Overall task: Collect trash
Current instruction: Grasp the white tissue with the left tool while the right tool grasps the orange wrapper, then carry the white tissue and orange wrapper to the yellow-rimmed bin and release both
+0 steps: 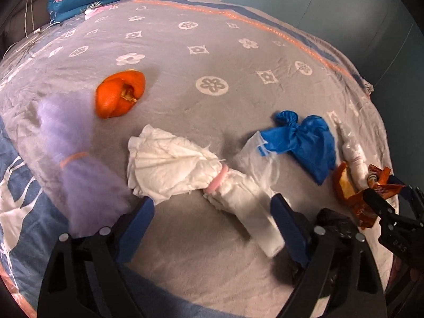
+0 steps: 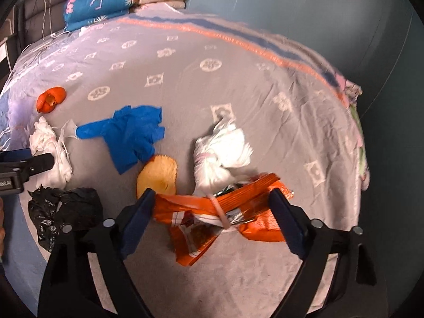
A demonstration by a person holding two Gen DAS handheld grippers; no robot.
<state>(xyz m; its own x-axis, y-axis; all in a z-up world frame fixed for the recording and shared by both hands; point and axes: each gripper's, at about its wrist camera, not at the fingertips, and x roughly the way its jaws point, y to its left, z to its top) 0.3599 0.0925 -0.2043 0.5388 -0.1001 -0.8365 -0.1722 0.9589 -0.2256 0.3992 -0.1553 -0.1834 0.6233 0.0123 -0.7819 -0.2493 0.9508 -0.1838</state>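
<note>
**Right wrist view: orange wrapper sits between open jaws**

The orange snack wrapper (image 2: pixel 225 217) lies near the bed's (image 2: pixel 238 84) front edge, long axis spanning from pad to pad of the right gripper (image 2: pixel 212 212), jaws wide and not yet pressing. The left gripper (image 1: pixel 212 220), also open, straddles the tied white tissue bundle (image 1: pixel 185 169). Blue glove (image 2: pixel 132 135) and orange peel (image 1: pixel 120 96) lie farther in; folded quilts (image 2: pixel 100 2) sit by the headboard.

**Both grippers tilted down, jaws wide**

The left gripper (image 1: pixel 212 212) points steeply downward with its two blue-padded fingers (image 1: pixel 137 225) spread far apart, and the pads press on nothing. The right gripper (image 2: pixel 212 212) is tilted down in the same way, its jaws also wide. In the right wrist view the left gripper's black tip enters from the left edge.
</note>
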